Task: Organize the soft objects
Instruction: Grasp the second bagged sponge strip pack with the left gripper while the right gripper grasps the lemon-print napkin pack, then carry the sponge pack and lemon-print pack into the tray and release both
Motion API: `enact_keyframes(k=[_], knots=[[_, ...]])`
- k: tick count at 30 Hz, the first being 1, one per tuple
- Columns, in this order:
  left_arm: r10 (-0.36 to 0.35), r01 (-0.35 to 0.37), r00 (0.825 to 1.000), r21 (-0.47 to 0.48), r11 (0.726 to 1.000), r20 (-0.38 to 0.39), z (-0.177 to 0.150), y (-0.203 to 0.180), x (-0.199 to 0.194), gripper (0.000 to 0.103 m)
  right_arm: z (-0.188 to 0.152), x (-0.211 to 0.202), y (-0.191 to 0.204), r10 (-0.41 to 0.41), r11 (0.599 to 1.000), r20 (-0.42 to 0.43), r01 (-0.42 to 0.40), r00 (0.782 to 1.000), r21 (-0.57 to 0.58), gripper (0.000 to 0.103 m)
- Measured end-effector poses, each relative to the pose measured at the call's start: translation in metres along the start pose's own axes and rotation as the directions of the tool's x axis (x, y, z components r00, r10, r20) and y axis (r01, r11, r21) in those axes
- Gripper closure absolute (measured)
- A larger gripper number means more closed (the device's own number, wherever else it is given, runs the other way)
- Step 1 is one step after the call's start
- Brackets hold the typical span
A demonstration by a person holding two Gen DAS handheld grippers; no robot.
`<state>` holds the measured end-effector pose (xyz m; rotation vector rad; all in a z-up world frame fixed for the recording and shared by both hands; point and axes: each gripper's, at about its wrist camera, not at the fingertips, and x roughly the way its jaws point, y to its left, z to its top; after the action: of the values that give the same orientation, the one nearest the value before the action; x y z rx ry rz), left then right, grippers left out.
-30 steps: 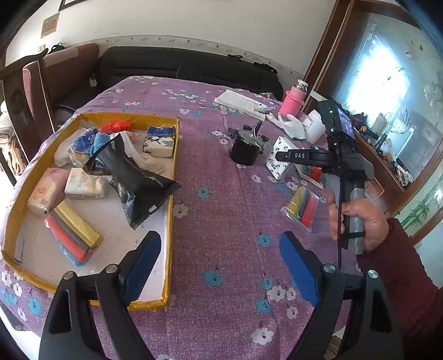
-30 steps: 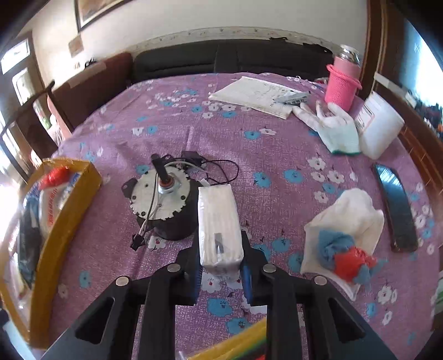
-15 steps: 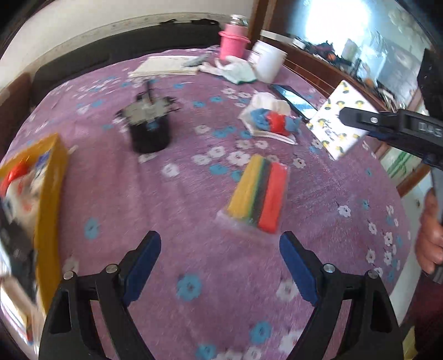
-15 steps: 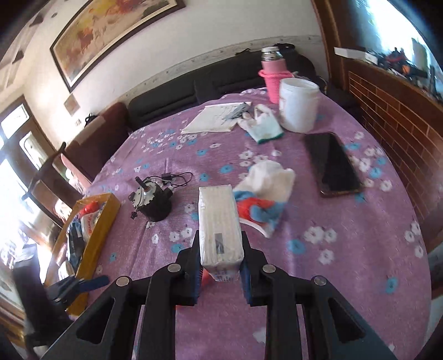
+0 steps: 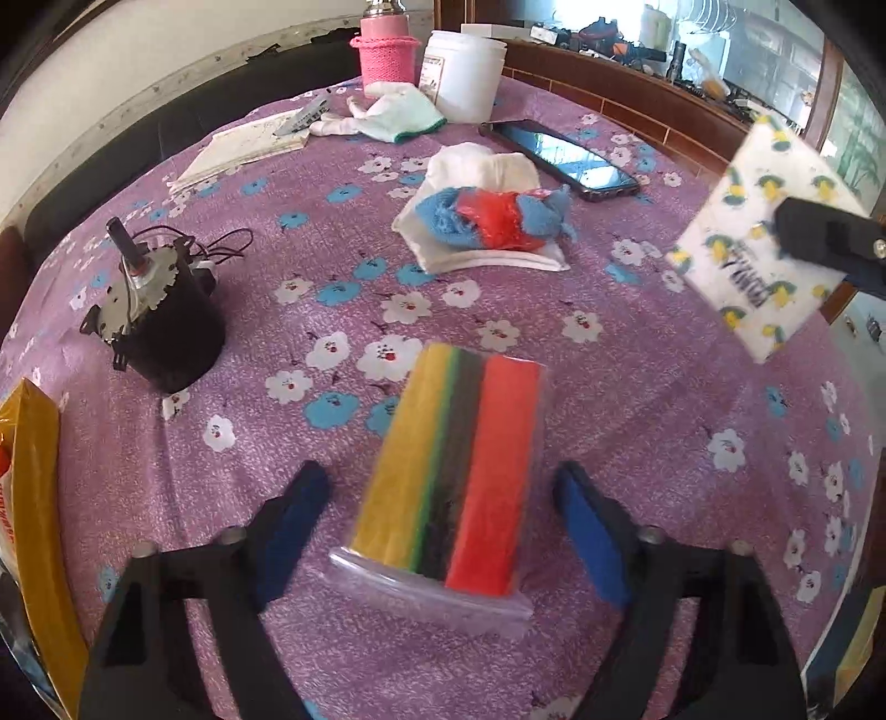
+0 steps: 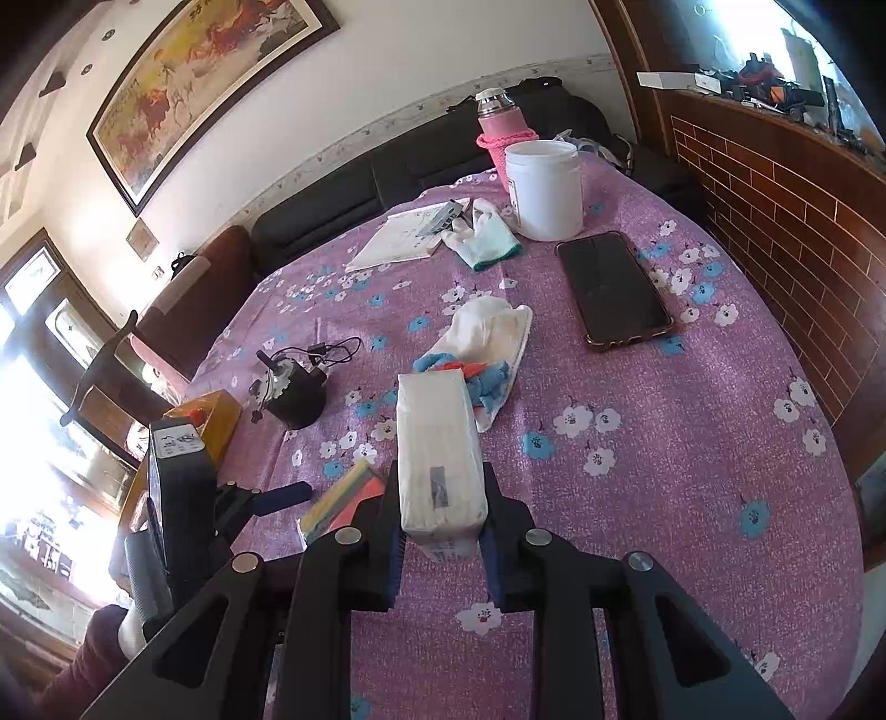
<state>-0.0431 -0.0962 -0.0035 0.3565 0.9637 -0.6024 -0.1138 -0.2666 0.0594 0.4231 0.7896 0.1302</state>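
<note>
Left wrist view: the left hand-held gripper (image 5: 443, 518), which a second ago faced the yellow tray (image 5: 33, 498) from farther off, now straddles one bagged pack of coloured sponge cloths (image 5: 451, 471) lying on the bench (image 5: 637, 399). Its jaws have just been closing and stand about half open, one blue pad on each side of the pack, neither touching it, so a pickup looks imminent. Ahead of it lie one white cloth bundle with blue and red pieces (image 5: 487, 221), one small black motor (image 5: 160, 327), one phone (image 5: 559, 160), one white tub (image 5: 465, 75) and one pink-sleeved flask (image 5: 387, 52). Right wrist view: the right hand-held gripper (image 6: 440, 531) has risen from the bench and is clamped on one white tissue pack (image 6: 437, 459), carried in the air above the cloth. To its left sits the tray, the likely destination.
</note>
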Motion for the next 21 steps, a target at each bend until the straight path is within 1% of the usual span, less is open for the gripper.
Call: enact_keyframes(k=[1, 2, 6, 9, 12, 14, 16, 18, 19, 21], knots=[[-0.004, 0.004, 1.000, 0.003, 1.000, 0.005, 0.000, -0.001, -0.004, 0.061, 0.000, 0.001, 0.001, 0.002, 1.000, -0.002, -0.002, 1.000, -0.002, 0.078], [-0.011, 0.011, 1.000, -0.006, 1.000, 0.002, 0.000, -0.002, -0.008, 0.064, -0.001, 0.002, 0.003, 0.003, 1.000, -0.006, -0.003, 1.000, -0.005, 0.078], [-0.040, 0.043, 0.997, -0.058, 0.997, 0.060, -0.005, 0.005, -0.031, 0.064, -0.004, 0.005, 0.012, 0.017, 1.000, -0.020, -0.017, 1.000, -0.015, 0.078], [-0.058, 0.070, 0.991, -0.107, 0.992, 0.117, -0.014, 0.016, -0.055, 0.064, -0.005, 0.005, 0.023, 0.020, 0.999, -0.028, -0.021, 0.999, -0.033, 0.078], [-0.080, 0.112, 0.981, -0.182, 0.977, 0.177, -0.029, 0.034, -0.085, 0.064, -0.007, 0.006, 0.038, 0.030, 0.998, -0.038, -0.032, 0.999, -0.060, 0.078], [-0.083, 0.137, 0.972, -0.244, 0.960, 0.220, -0.043, 0.052, -0.109, 0.064, -0.008, 0.008, 0.052, 0.044, 0.995, -0.048, -0.048, 0.998, -0.085, 0.078], [-0.069, 0.146, 0.963, -0.289, 0.946, 0.261, -0.057, 0.069, -0.130, 0.064, -0.010, 0.013, 0.069, 0.068, 0.991, -0.066, -0.075, 0.996, -0.107, 0.078], [-0.024, 0.125, 0.958, -0.339, 0.933, 0.287, -0.076, 0.090, -0.151, 0.064, -0.013, 0.018, 0.088, 0.093, 0.986, -0.084, -0.104, 0.992, -0.131, 0.078], [0.010, 0.107, 0.955, -0.375, 0.921, 0.297, -0.090, 0.106, -0.163, 0.064, -0.013, 0.019, 0.095, 0.103, 0.983, -0.091, -0.115, 0.991, -0.140, 0.078], [0.071, 0.063, 0.954, -0.424, 0.903, 0.292, -0.108, 0.127, -0.175, 0.064, -0.016, 0.025, 0.119, 0.131, 0.974, -0.114, -0.149, 0.985, -0.172, 0.078]])
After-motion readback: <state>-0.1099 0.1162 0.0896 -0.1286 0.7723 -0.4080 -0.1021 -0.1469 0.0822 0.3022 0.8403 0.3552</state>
